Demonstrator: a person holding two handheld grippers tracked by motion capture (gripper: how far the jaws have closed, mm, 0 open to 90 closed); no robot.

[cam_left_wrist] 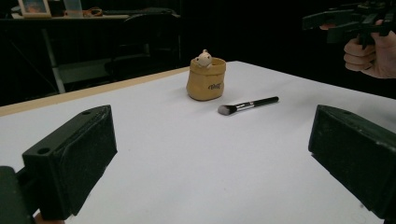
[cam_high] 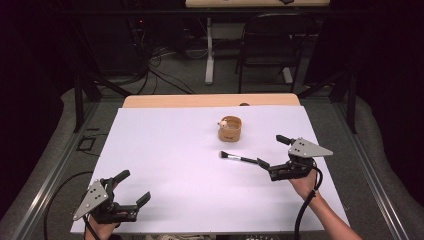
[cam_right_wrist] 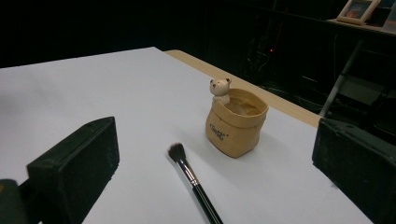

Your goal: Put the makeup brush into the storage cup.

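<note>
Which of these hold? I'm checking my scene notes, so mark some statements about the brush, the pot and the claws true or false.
1. The makeup brush lies flat on the white table cover. True.
2. The brush stands inside the bear pot. False: it lies beside the pot, apart from it.
3. The right claw grips the brush. False: it is open, near the handle end.
4. The left claw is open and holds nothing. True.

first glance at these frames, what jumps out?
A tan pot with a little bear figure on its rim stands alone toward the far middle of the white table. A black makeup brush lies flat just in front of it, bristles pointing left. The right gripper sits open near the brush handle; the left gripper is open at the near left corner.
</note>
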